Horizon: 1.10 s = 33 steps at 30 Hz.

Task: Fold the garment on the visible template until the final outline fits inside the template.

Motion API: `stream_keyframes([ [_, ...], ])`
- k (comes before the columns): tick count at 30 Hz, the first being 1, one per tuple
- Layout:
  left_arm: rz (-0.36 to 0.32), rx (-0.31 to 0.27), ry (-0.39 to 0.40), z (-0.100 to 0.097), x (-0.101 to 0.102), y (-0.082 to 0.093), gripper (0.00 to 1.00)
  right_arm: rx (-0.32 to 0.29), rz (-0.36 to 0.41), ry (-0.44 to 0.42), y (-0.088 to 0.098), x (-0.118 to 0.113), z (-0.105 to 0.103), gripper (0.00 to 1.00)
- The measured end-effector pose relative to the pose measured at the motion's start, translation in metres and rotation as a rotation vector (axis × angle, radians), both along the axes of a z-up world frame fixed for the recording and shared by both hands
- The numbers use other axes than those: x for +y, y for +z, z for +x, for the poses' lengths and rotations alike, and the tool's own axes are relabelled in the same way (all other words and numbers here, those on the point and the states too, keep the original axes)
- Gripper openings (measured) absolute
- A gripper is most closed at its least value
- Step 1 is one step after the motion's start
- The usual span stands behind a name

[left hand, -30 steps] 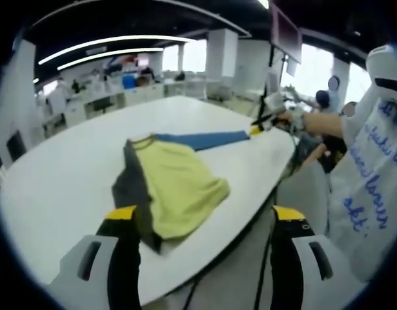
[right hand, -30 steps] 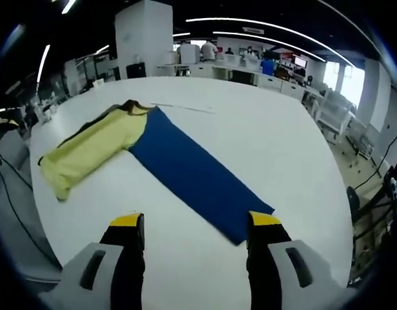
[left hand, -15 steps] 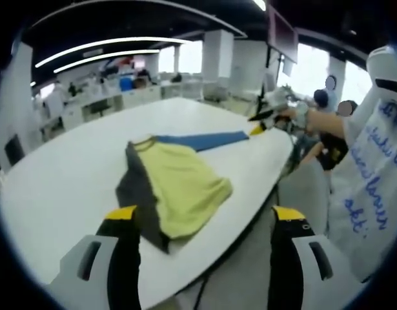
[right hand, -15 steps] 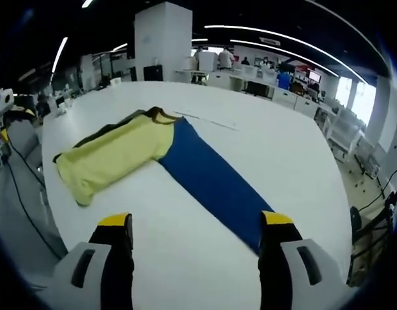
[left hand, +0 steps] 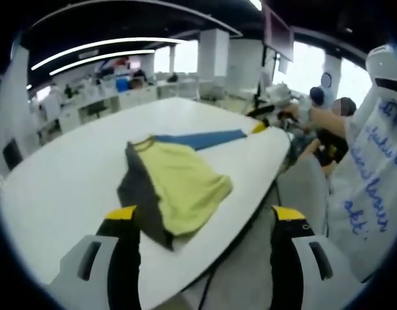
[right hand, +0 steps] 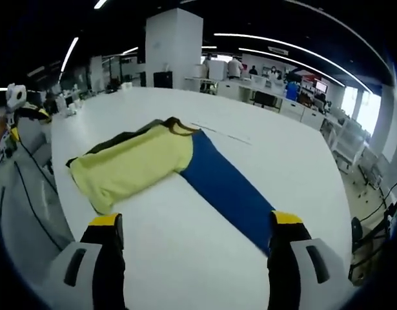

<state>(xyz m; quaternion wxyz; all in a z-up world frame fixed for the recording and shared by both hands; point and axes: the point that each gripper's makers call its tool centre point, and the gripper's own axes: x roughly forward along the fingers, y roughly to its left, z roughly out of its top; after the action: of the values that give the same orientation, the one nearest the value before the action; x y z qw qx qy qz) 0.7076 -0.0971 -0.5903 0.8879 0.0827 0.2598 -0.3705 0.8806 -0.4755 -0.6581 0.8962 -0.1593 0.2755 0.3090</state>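
Garment lies half-folded ahead of both tongs, blue sleeve stretched out for folding; both tongs gape, holding nothing.

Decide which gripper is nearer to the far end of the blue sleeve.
Right. The right gripper has the blue sleeve end beside its jaws, one jaw overlapping it. The left gripper sits at the yellow body's hem, opposite the sleeve.

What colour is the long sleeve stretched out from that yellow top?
Blue; the sleeve shows best in the right gripper view.
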Motion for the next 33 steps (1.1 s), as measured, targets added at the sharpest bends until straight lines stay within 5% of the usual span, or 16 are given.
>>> stream_keyframes([
  [33,-0.018,0.002,0.000,0.008,0.024,-0.006,0.79,-0.069,0.041,0.152,0.047,0.095,-0.067,1.00],
])
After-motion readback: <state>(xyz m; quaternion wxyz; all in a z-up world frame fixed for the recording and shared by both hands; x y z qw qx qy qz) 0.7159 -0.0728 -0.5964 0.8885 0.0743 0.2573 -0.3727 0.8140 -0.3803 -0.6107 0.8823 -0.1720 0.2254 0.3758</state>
